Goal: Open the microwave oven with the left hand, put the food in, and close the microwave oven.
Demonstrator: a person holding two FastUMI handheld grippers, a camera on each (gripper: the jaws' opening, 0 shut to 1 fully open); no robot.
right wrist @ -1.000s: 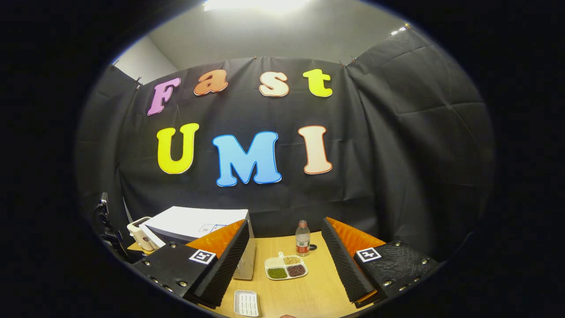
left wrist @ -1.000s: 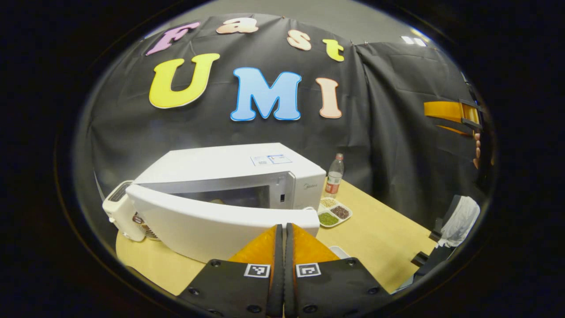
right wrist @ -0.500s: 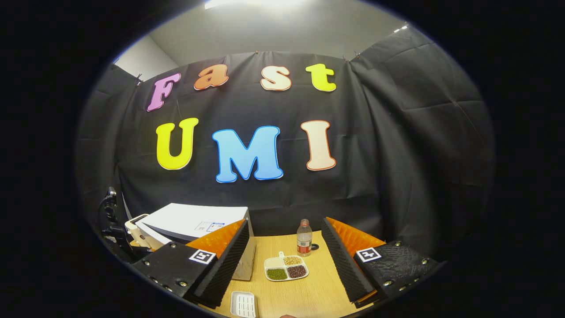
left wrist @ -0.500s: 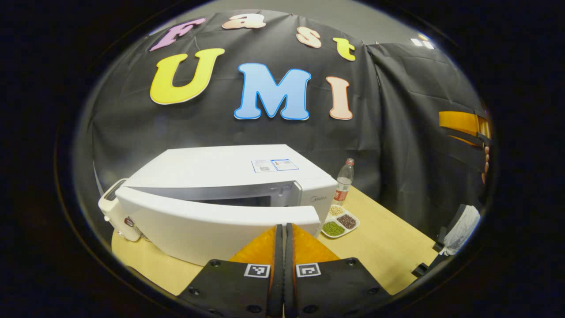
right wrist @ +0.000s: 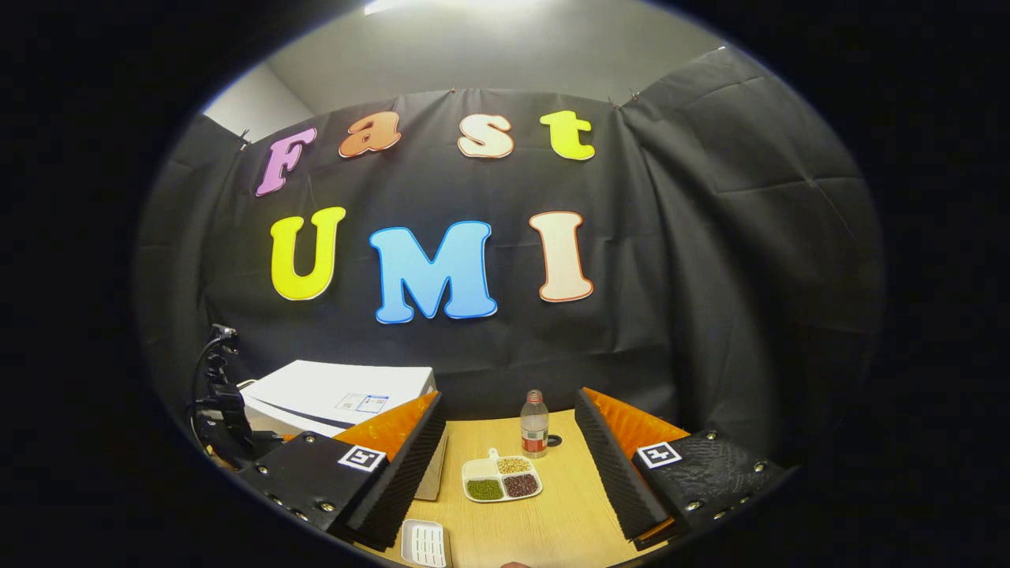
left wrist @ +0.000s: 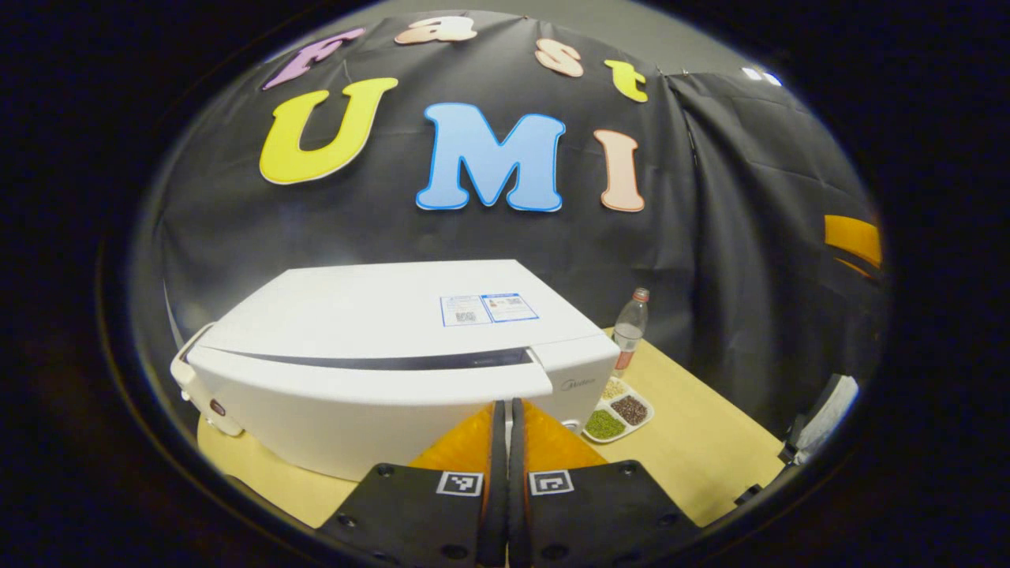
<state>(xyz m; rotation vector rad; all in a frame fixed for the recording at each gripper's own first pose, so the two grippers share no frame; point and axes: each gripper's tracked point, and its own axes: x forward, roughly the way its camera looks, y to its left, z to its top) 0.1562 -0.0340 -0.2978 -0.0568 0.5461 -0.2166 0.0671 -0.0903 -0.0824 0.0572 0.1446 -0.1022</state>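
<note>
White microwave (left wrist: 379, 339) bears an unreadable top sticker (left wrist: 488, 308); left tool (left wrist: 507, 418) closed empty, right tool (right wrist: 505, 442) wide open.

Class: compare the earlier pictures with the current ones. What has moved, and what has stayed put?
The microwave door has swung nearly shut, pushed by the closed left tool; only a thin dark gap remains. The right tool stays open and empty above the table. The bottle and divided dish have not moved.
</note>
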